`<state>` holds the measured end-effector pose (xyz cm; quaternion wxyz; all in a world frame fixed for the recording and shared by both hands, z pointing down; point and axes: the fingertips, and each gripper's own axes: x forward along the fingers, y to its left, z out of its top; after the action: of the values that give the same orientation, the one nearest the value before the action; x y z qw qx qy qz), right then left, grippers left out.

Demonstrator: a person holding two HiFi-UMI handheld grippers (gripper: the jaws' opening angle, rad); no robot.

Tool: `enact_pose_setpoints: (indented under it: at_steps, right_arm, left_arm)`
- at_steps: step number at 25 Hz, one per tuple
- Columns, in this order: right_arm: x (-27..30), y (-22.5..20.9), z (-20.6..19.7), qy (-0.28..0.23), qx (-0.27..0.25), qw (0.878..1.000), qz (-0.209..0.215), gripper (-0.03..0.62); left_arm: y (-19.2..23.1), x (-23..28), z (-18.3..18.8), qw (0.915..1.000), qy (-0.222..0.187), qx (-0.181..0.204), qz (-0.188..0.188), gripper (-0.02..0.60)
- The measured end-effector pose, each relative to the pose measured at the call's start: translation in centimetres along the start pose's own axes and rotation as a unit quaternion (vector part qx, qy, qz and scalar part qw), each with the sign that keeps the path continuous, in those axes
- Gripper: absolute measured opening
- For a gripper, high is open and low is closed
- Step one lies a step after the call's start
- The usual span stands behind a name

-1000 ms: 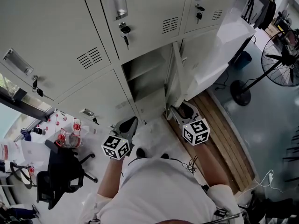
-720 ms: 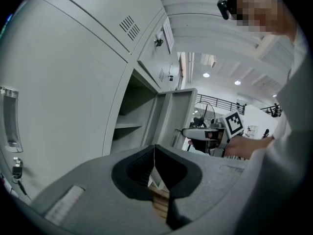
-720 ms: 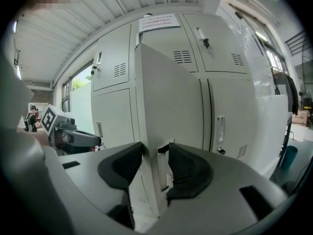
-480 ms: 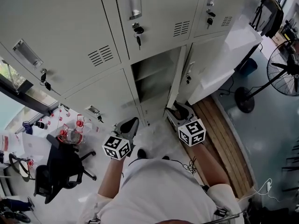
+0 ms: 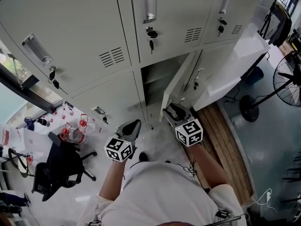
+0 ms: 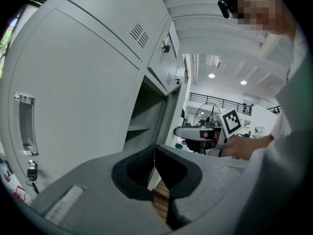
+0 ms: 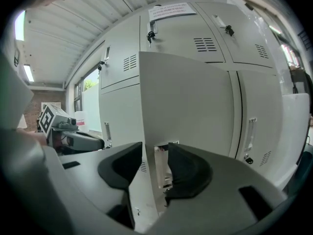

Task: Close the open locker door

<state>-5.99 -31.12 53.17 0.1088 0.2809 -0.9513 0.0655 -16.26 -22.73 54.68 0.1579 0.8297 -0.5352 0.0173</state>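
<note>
Head view: the locker bank (image 5: 70, 36) fills the far side. Its lower middle locker door (image 5: 178, 84) stands ajar, its free edge between the parted jaws of the right gripper (image 5: 172, 111). At near left, the left gripper (image 5: 132, 125) has its jaws pressed together, empty.

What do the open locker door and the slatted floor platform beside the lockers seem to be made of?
Pale grey open locker door: likely painted sheet metal; thin edge, smooth matte face. Brown slatted platform: probably wood; parallel planks with gaps.
</note>
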Motion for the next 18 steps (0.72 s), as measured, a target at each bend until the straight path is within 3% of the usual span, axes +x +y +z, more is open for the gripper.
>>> enact_pose_setpoints:
  at_steps: [18]
  right_arm:
    - [6.2, 0.3, 2.0, -0.004, -0.01, 0.999, 0.036, 0.158]
  left_arm:
    - [2.8, 0.2, 1.0, 0.9994, -0.014, -0.005, 0.03, 0.015]
